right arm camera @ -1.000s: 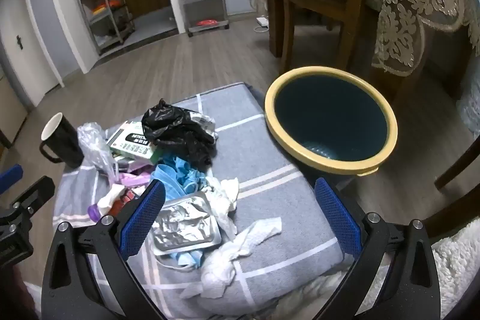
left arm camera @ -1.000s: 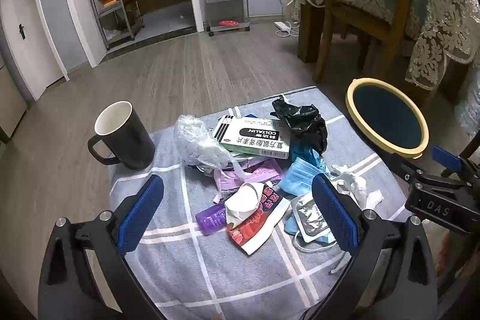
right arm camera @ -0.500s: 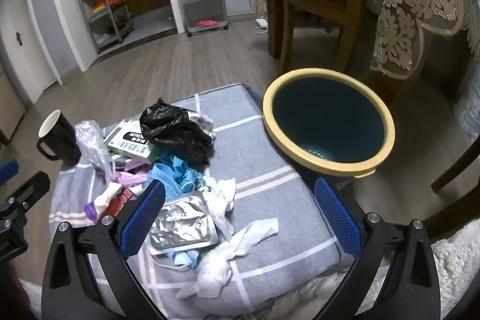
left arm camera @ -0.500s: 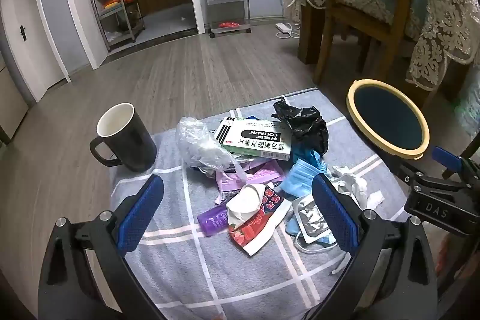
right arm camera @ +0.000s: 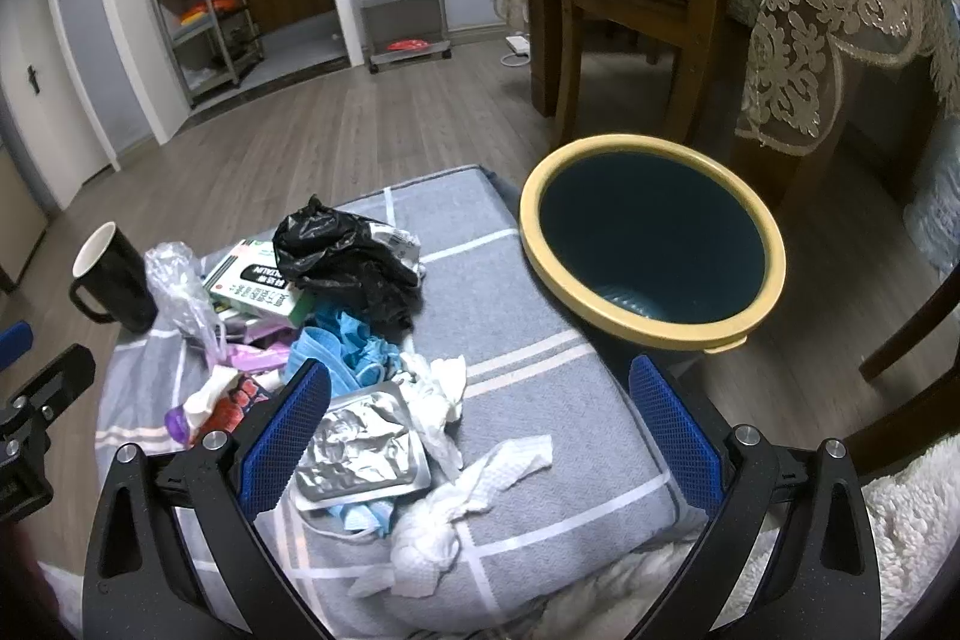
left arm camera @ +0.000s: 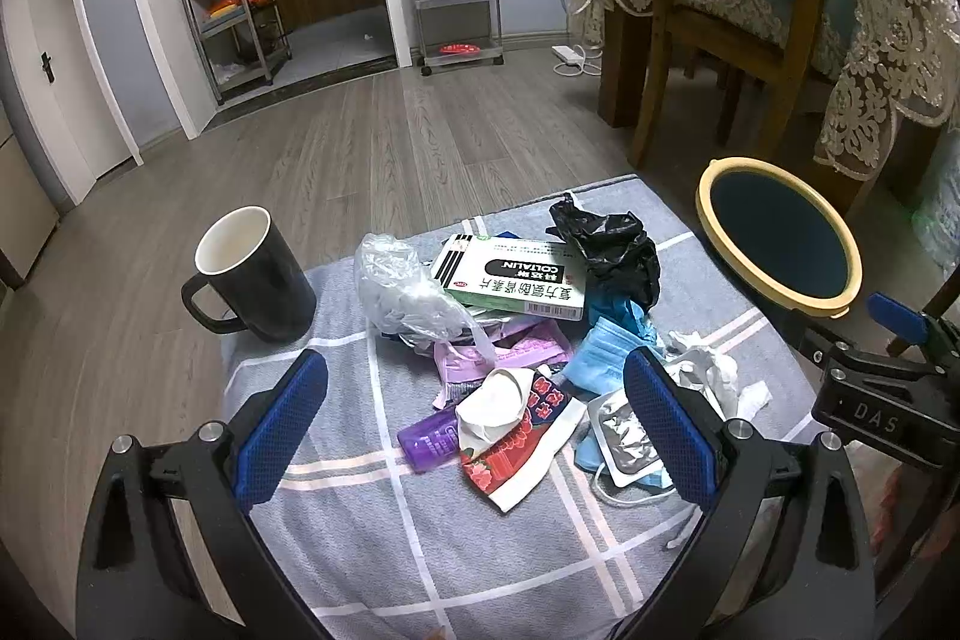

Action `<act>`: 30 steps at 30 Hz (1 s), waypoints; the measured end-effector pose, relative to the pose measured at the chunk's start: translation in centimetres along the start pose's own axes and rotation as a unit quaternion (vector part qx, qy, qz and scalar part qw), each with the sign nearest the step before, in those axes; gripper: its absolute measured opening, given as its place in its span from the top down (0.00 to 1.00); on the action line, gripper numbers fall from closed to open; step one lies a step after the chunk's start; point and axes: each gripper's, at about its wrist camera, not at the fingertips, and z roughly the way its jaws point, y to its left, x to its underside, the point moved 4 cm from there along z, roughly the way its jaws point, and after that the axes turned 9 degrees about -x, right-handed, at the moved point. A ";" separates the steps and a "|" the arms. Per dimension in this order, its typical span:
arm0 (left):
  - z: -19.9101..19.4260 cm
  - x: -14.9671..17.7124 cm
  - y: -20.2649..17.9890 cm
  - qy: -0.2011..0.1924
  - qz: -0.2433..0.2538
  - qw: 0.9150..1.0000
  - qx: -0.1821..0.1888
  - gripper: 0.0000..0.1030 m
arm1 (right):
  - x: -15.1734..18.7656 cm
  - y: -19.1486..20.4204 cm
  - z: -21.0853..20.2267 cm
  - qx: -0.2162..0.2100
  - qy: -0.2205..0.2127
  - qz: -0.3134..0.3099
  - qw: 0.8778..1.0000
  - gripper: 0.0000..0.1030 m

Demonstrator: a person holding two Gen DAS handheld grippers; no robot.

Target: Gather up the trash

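Grey checked cushion [left arm camera: 384, 532] carries black mug [left arm camera: 255, 274] (far left corner), trash heap [left arm camera: 516, 340].

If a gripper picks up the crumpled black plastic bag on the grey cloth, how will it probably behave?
The black plastic bag looks thin and crumpled, so it is probably floppy and very light, and may unfold and hang when lifted. Its glossy film could slip between the pads. It lies partly over the medicine box, so pulling it might nudge that box.
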 end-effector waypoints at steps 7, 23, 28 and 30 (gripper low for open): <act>0.2 0.1 0.3 0.000 -0.001 1.000 0.001 0.06 | 0.0 0.0 0.1 0.001 0.000 0.001 1.000 0.03; 0.2 0.0 0.4 0.000 -0.002 1.000 0.000 0.06 | 0.1 -0.1 0.1 0.002 0.000 0.000 1.000 0.03; 0.2 -0.1 0.5 0.001 -0.002 1.000 -0.001 0.06 | 0.1 -0.1 0.1 0.003 0.001 0.000 1.000 0.03; 0.2 -0.1 0.4 0.001 -0.002 1.000 -0.002 0.06 | 0.1 -0.1 0.1 0.003 0.001 0.000 1.000 0.03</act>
